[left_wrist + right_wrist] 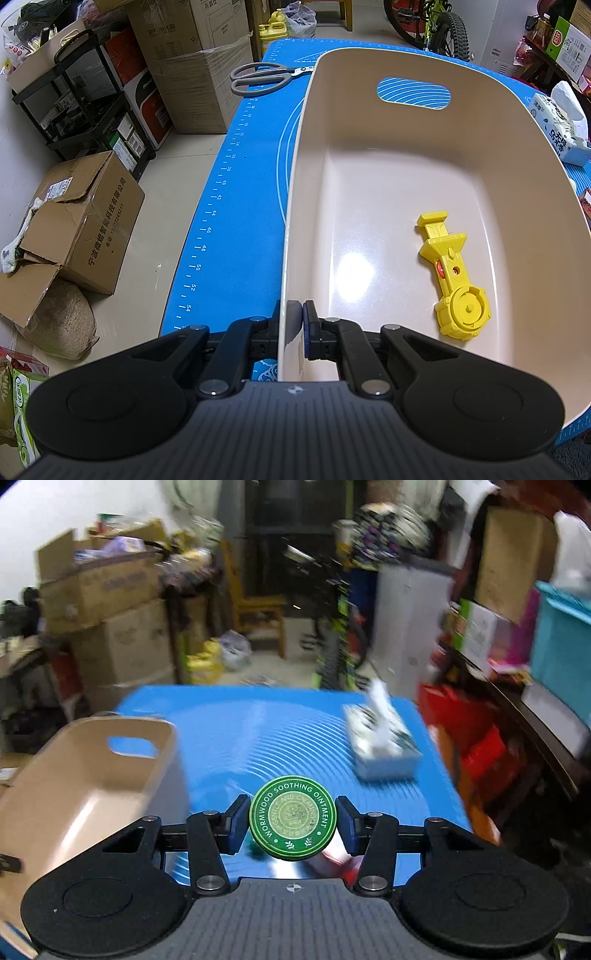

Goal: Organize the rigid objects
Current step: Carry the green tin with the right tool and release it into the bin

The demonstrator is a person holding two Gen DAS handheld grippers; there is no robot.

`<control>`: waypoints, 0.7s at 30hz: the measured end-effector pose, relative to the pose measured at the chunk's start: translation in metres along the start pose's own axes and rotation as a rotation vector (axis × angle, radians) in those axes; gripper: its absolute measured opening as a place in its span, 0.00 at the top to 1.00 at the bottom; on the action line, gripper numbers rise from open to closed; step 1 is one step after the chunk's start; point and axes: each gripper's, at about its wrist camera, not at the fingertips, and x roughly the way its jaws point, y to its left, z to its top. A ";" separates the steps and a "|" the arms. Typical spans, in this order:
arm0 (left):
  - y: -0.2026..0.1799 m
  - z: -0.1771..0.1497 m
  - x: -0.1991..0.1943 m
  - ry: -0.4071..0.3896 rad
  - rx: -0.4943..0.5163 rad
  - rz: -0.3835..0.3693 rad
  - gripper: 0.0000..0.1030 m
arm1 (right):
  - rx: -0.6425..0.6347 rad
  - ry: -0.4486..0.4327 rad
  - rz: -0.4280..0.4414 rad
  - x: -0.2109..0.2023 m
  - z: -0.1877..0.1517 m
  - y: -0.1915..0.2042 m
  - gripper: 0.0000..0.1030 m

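Ointment tin [292, 818], round and green, sits between the fingers of my right claw [292, 821], its printed lid turned flat toward the camera; being a disc, it has no long axis I can name. The left pad presses its edge, while the right pad seems to stand a hair off, so I cannot tell how firmly I grip it. It hangs above the blue mat [266, 734] on the tabletop, with the beige bin [88, 775] off to its left. Something red and white lies below the tin, mostly hidden by it and blurred. That whole view is smeared, so the tissue box [380, 746] at the far right of the mat shows only roughly.

My left claw [300, 328] is clamped on the near-left wall of the bin [295, 206], one finger outside and one inside. Inside, on the bin floor toward the right, lies a yellow toy launcher [452, 273], its long axis running away from me with the round head nearest and the T-shaped end pointing at the handle slot. Grey-handled scissors [260, 77] lie on the mat [236, 206] beyond the bin's far-left corner, blades pointing right and partly hidden behind the rim. Cardboard boxes [85, 221] stand on the floor to the left.
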 end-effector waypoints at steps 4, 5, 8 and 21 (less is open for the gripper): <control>0.000 0.000 0.000 0.000 0.000 0.000 0.90 | -0.068 -0.015 0.069 0.003 0.012 0.038 0.47; 0.000 0.000 0.000 0.000 0.000 0.000 0.90 | -0.082 -0.016 0.083 0.005 0.014 0.046 0.47; 0.000 0.000 0.000 0.000 -0.001 0.000 0.90 | -0.108 -0.013 0.124 0.008 0.017 0.072 0.47; 0.000 0.000 0.000 0.000 0.000 0.001 0.90 | -0.204 0.125 0.208 0.045 0.003 0.150 0.47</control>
